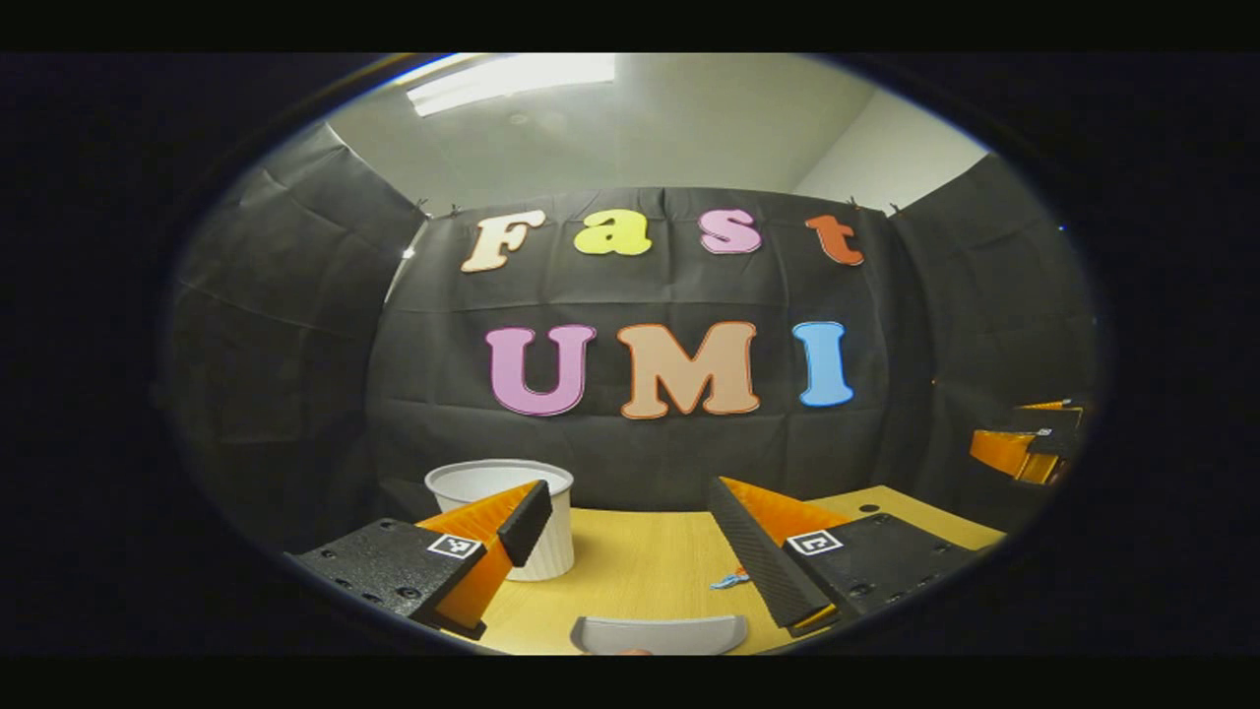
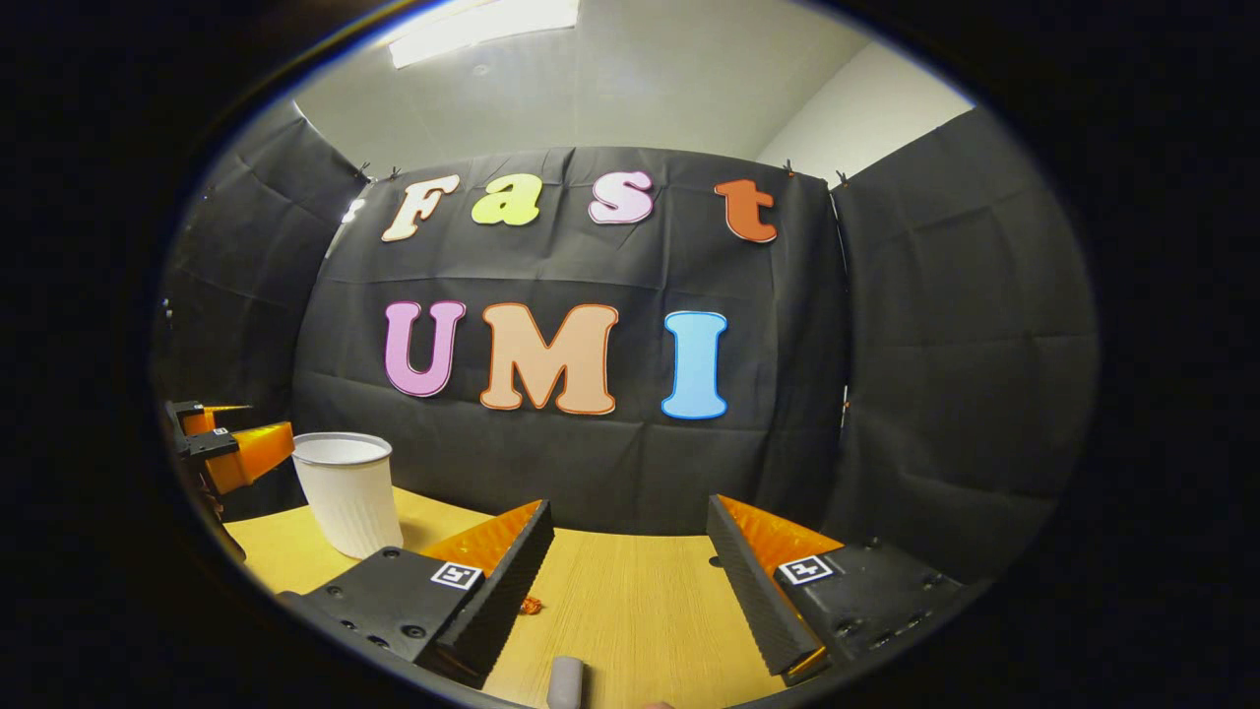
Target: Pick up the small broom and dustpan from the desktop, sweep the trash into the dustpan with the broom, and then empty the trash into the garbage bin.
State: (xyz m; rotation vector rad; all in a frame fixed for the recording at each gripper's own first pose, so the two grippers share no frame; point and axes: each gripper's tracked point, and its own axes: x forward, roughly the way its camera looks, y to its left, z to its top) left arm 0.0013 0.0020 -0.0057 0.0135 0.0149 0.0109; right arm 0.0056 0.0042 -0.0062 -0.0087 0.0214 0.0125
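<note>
My left gripper (image 1: 630, 507) hangs open above the wooden table (image 1: 640, 561), nothing between its fingers. Just below it, at the view's bottom edge, lies a curved grey piece (image 1: 660, 635), apparently the dustpan's rim. A small blue scrap of trash (image 1: 730, 579) lies beside the right finger. My right gripper (image 2: 630, 512) is open too and holds nothing. Under it the end of a grey handle (image 2: 566, 682) pokes in, probably the broom's. An orange scrap (image 2: 532, 606) lies by its left finger. The white ribbed bin (image 1: 556, 532) (image 2: 345, 492) stands at the back left.
The right gripper (image 1: 1024, 448) shows at the far right of the left gripper view, off the table's right end. The left gripper (image 2: 231, 448) shows at the far left of the right gripper view, near the bin. Black cloth walls close the table (image 2: 630, 601) behind and at the sides.
</note>
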